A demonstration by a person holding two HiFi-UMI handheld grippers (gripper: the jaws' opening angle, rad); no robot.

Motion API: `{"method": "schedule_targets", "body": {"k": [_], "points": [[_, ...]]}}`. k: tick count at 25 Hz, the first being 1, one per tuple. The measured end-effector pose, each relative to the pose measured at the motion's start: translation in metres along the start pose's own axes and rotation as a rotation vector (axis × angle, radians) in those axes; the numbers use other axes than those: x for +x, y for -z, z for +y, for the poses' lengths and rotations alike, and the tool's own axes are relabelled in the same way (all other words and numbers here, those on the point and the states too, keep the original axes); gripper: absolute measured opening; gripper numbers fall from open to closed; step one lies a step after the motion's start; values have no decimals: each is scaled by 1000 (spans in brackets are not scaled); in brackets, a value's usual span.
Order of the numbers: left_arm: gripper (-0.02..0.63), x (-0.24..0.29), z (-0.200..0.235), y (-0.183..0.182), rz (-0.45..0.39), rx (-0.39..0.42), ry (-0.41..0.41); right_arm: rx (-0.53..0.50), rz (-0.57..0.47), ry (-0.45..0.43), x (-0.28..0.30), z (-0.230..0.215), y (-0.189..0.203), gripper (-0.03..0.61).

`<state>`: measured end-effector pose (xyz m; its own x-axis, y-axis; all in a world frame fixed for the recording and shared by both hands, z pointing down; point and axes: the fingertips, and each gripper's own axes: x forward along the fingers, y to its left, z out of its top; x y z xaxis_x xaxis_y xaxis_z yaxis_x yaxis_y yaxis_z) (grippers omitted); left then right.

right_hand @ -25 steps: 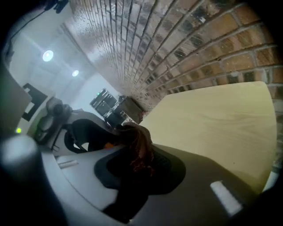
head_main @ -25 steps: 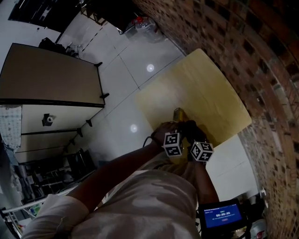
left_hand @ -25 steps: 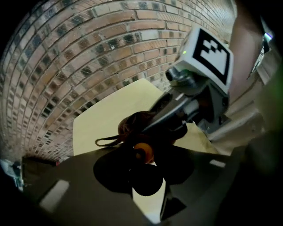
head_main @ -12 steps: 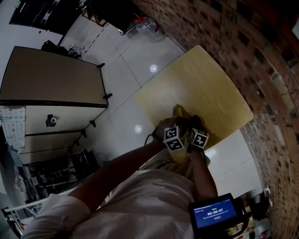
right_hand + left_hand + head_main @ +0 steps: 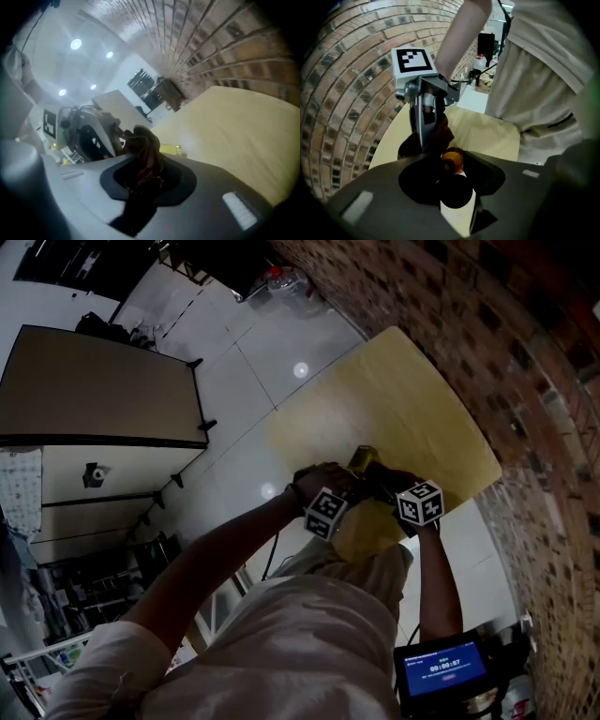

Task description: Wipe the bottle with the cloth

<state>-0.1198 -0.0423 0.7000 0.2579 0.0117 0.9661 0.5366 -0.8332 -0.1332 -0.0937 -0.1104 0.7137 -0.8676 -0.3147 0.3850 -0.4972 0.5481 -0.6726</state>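
At the near edge of the table (image 5: 422, 409), the left gripper (image 5: 454, 180) is about half closed, clamped on the bottle (image 5: 453, 160), which sits between the two grippers right in front of the person. Just right of it, the right gripper (image 5: 147, 176) has its jaws pinched tight on the dark bunched cloth (image 5: 143, 140), which looks pressed against the bottle's top.
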Motion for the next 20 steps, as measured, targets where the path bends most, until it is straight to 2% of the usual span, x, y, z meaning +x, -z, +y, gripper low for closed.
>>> {"method": "schedule_targets", "body": {"k": [2, 4, 7, 10, 12, 14, 17, 18, 20], "points": [[169, 1, -2, 0, 24, 62, 24, -6, 76, -82, 15, 7, 9, 74], [169, 1, -4, 1, 28, 105, 32, 24, 121, -92, 26, 1, 15, 72], [169, -1, -6, 3, 19, 129, 28, -27, 257, -7, 42, -20, 32, 69], [170, -2, -6, 3, 24, 123, 16, -206, 469, 108, 53, -43, 61, 69], [170, -2, -6, 3, 23, 87, 9, -257, 523, 130, 56, -47, 65, 69], [170, 0, 0, 1, 1, -19, -23, -152, 421, 170, 49, -55, 53, 72], [173, 3, 17, -3, -15, -269, -100, 132, 107, 293, 7, -73, 39, 72], [173, 3, 21, -2, 2, -350, -122, 174, 31, 316, -9, -72, 41, 72], [175, 2, 29, 2, 46, -502, -168, 177, -33, 322, -33, -57, 58, 72]]}}
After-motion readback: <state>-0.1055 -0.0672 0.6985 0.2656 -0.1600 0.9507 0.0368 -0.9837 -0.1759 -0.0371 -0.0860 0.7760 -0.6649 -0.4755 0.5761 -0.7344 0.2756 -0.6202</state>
